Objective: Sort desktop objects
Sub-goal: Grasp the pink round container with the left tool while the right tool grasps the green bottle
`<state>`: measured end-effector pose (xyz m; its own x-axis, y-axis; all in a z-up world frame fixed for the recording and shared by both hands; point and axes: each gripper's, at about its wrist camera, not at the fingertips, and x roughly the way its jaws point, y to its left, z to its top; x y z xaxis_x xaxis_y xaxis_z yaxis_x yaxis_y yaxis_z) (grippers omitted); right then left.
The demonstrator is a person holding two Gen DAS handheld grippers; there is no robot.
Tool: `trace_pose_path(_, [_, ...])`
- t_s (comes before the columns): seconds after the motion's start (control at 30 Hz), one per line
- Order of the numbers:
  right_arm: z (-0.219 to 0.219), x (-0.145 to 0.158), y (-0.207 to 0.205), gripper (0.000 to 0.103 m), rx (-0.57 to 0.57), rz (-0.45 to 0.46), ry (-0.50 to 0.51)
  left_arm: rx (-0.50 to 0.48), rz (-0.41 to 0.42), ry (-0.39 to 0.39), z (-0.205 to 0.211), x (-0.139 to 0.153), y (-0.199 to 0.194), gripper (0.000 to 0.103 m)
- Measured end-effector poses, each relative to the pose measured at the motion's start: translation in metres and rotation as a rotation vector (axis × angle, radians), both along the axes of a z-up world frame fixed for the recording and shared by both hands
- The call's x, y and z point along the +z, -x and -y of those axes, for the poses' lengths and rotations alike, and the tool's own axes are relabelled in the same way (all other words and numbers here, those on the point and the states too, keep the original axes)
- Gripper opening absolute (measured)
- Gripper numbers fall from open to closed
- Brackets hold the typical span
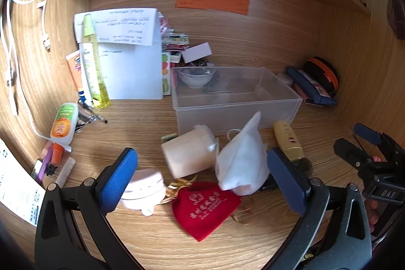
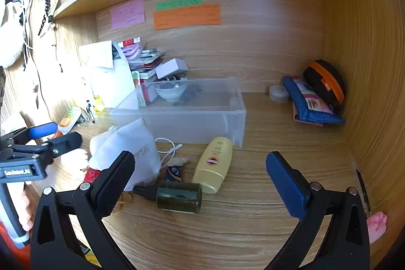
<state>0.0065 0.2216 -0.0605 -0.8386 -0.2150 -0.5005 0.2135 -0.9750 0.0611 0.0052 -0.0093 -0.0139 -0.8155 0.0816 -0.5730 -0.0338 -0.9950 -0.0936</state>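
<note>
Both grippers are tilted down over the desk (image 1: pixel 152 239) with jaws spread wide, nothing between them. The left gripper (image 1: pixel 202 181) hangs over the clutter in front of the clear bin (image 1: pixel 238 105) – red pouch (image 1: pixel 205 206), white bag (image 1: pixel 243 158), cream candle (image 1: pixel 189 153). The right gripper (image 2: pixel 200 184) sits further right of the bin's front – yellow tube (image 2: pixel 215 163) and dark jar (image 2: pixel 179 196) lie between its fingers, untouched.
</note>
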Motion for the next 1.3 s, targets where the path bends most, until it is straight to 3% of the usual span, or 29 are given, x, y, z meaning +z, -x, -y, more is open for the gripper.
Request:
trace_pose_path(0.33, [-0.02,-0.005,0.006,0.102,-0.041,0.023,0.025,0.081,-0.017,-0.014,0.051,0.001,-0.009,0.103])
trace_pose_path(0.73, [-0.007,-0.028,0.01,0.102,0.001,0.116,-0.01,0.087,0.149,-0.05,0.074,-0.059,-0.007,0.103])
trace_pose_path(1.0, [0.004,-0.053,0.018,0.102,0.018,0.205,-0.027,0.06,0.195,-0.11,0.075,-0.075,0.007,0.103])
trace_pose_path(1.03, [0.004,-0.055,0.019,0.102,0.02,0.214,-0.022,0.064,0.192,-0.109,0.075,-0.076,0.009,0.101])
trace_pose_path(1.1, [0.006,-0.057,0.024,0.102,0.025,0.232,-0.007,0.062,0.203,-0.09,0.072,-0.077,0.013,0.076])
trace_pose_path(1.13, [0.007,-0.058,0.026,0.102,0.034,0.24,-0.004,0.045,0.225,-0.075,0.07,-0.078,0.017,0.072])
trace_pose_path(1.3, [0.022,-0.063,0.035,0.096,0.069,0.26,-0.039,0.032,0.265,-0.08,0.068,-0.085,0.027,0.07])
